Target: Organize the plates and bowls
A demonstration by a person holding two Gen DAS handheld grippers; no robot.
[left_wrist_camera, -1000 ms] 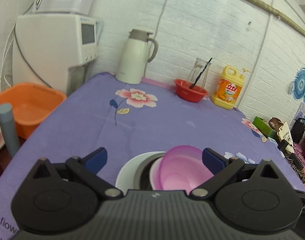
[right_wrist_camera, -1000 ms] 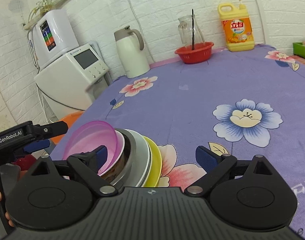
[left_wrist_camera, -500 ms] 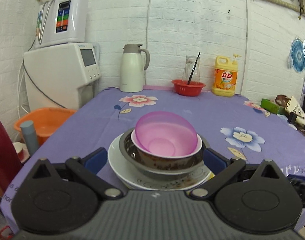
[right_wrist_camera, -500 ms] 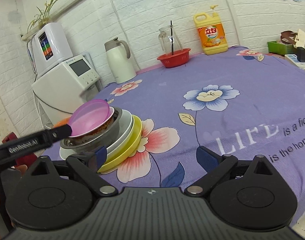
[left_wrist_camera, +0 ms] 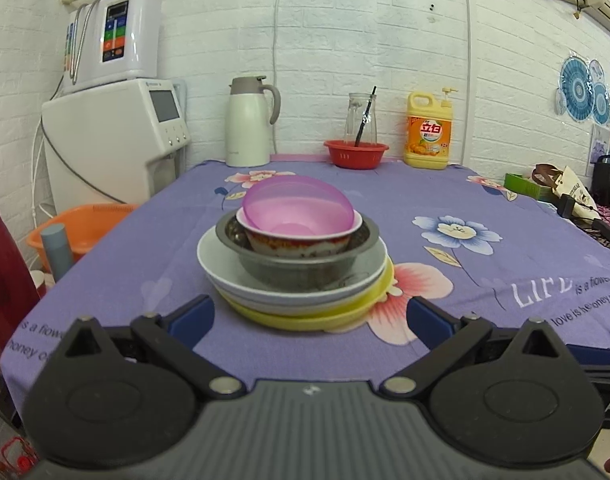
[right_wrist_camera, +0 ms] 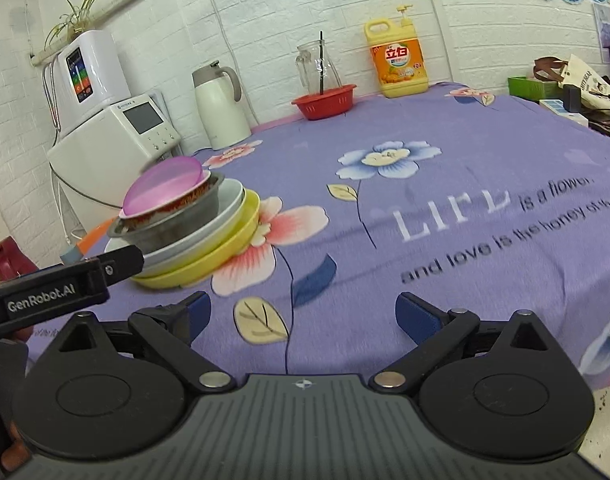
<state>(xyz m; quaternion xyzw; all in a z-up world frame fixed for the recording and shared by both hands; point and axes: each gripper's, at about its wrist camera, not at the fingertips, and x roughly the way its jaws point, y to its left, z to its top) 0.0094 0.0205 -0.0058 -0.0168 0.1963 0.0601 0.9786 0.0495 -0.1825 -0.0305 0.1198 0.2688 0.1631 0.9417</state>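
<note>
Grippers both empty: left gripper (left_wrist_camera: pixel 309 316) jaws spread wide, short of the stack; right gripper (right_wrist_camera: pixel 303 314) jaws equally wide, over bare purple tablecloth (right_wrist_camera: pixel 445 184). Stack near table's left front: yellow plate (left_wrist_camera: pixel 305 314), white plate (left_wrist_camera: pixel 221 264), steel bowl (left_wrist_camera: pixel 297 268), patterned bowl (left_wrist_camera: pixel 297 246), pink bowl (left_wrist_camera: pixel 297 204) tilted on top. Far edge: thermos (left_wrist_camera: pixel 249 122), red basket (left_wrist_camera: pixel 356 153), detergent jug (left_wrist_camera: pixel 428 132).

Stack (left_wrist_camera: pixel 301 264): bowls nested on plates, near counter (left_wrist_camera: pixel 485 280) front-left edge
Behind, by wall: jug (left_wrist_camera: pixel 249 120), basket (left_wrist_camera: pixel 356 153), bottle (left_wrist_camera: pixel 428 136)
</note>
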